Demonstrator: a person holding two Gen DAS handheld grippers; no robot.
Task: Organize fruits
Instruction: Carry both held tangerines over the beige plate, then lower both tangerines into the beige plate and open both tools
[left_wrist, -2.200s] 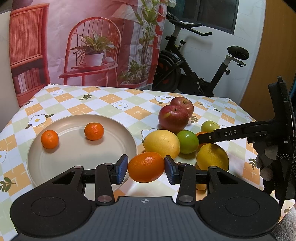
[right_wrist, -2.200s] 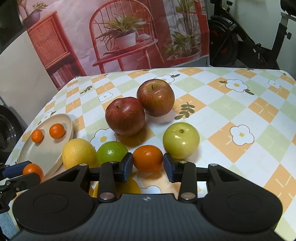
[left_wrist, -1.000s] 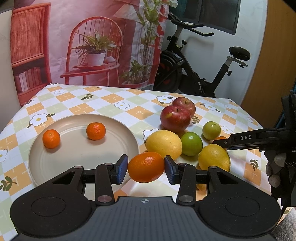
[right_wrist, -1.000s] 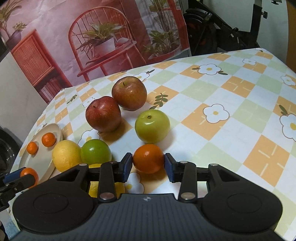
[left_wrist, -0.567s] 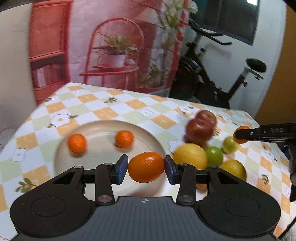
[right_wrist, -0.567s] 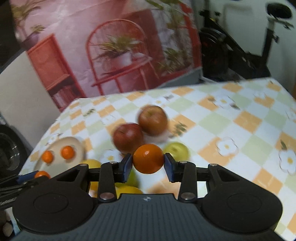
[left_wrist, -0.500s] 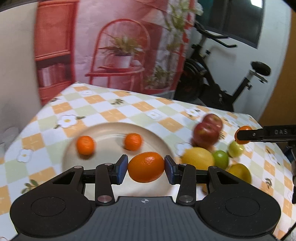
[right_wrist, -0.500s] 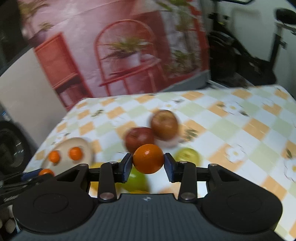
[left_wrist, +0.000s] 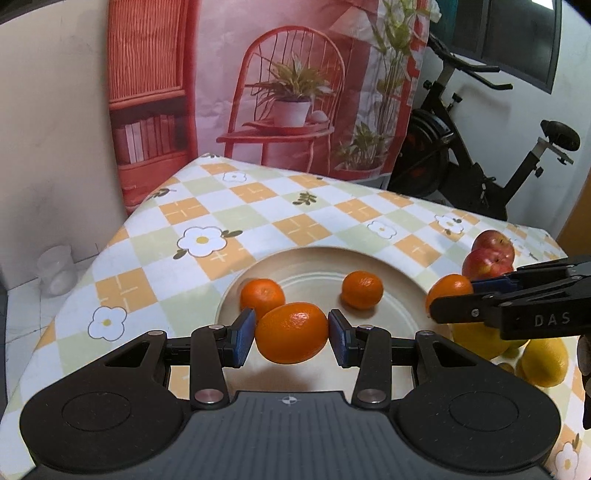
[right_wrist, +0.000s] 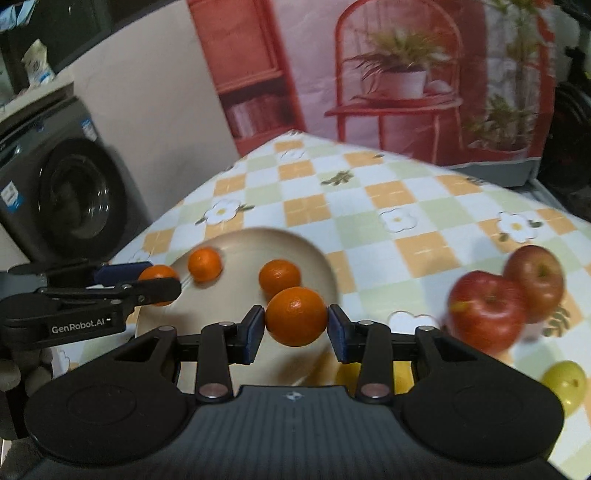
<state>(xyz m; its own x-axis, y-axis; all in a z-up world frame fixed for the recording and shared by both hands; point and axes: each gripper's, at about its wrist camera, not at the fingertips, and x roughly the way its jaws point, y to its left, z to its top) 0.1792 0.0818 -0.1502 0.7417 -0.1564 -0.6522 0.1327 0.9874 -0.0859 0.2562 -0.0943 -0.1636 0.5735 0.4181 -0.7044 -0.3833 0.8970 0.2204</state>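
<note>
Left gripper: the left gripper (left_wrist: 291, 331) is seen at lower centre of the left wrist view, narrowed onto a large orange (left_wrist: 291, 332), which is pressed between both blue pads and held above the near rim of the plate (left_wrist: 402, 266).
Right gripper: the right gripper (right_wrist: 296, 328) is seen at lower centre of the right wrist view, closed onto a smaller orange (right_wrist: 296, 316), which is gripped from both sides over the plate's right half.
Cross view, left camera: the right gripper is also shown entering from the right edge, with its orange clamped at the tip beside the plate's right rim.
Cross view, right camera: the left gripper is shown at the left edge, with its orange held at the plate's left rim.
Plate: a cream plate is set on the checked surface (left_wrist: 303, 221), at centre of both views.
Fruit on plate: two small mandarins (left_wrist: 262, 297) (left_wrist: 362, 290) are seen lying in it, apart from each other.
Apples: two red apples (right_wrist: 487, 310) (right_wrist: 535, 282) are seen touching, at right of the right wrist view, blurred.
Yellow fruit: two lemons (left_wrist: 545, 360) (left_wrist: 480, 338) are partly hidden at lower right of the left wrist view.
Green fruit: one green apple (right_wrist: 563, 382) is shown at the lower right edge of the right wrist view.
</note>
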